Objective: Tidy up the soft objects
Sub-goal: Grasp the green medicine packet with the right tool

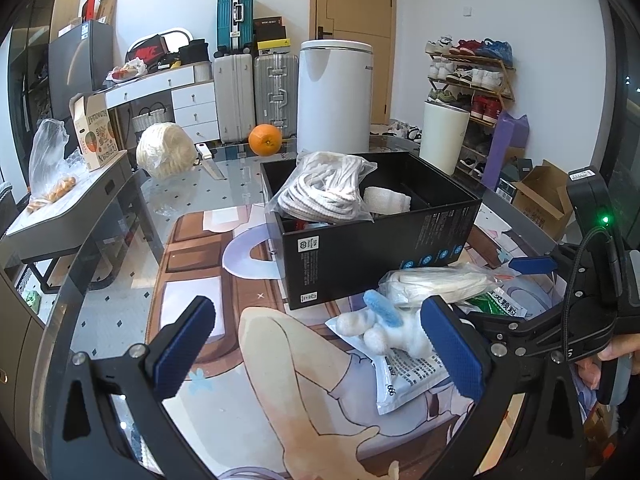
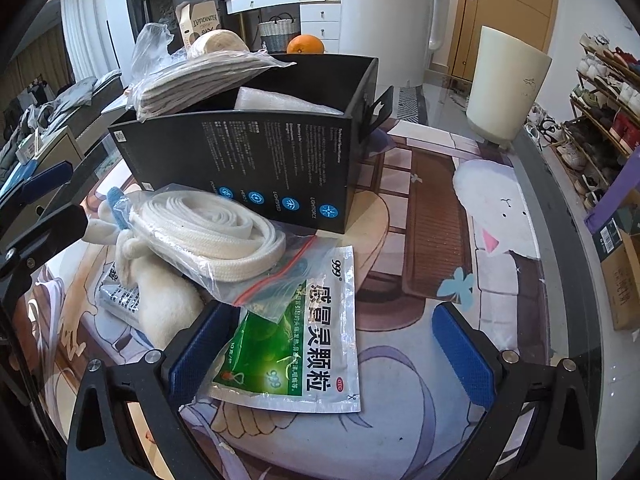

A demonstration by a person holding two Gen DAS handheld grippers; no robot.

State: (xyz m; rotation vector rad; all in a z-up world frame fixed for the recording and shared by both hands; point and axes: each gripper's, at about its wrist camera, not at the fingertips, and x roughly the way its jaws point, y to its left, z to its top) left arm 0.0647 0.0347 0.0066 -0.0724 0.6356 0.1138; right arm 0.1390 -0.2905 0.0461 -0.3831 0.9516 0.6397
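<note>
A black box (image 1: 380, 236) stands on the printed mat and holds a bag of white rope (image 1: 324, 188) and a white rolled cloth (image 1: 386, 200). In front of it lies a pile: a white and blue plush toy (image 1: 380, 326), a zip bag of white strap (image 2: 212, 232), a green sachet (image 2: 296, 344) and a white sachet (image 1: 404, 376). My left gripper (image 1: 322, 344) is open, with the plush toy just inside its right finger. My right gripper (image 2: 332, 356) is open and straddles the green sachet, its pads apart from it.
An orange (image 1: 265, 140), a ball of white yarn (image 1: 166, 154) and a knife (image 1: 210, 160) lie at the far side of the glass table. A cream cylinder (image 2: 506, 88) stands right of the box. The table edge (image 2: 560, 248) curves past the shoe rack (image 2: 600, 112).
</note>
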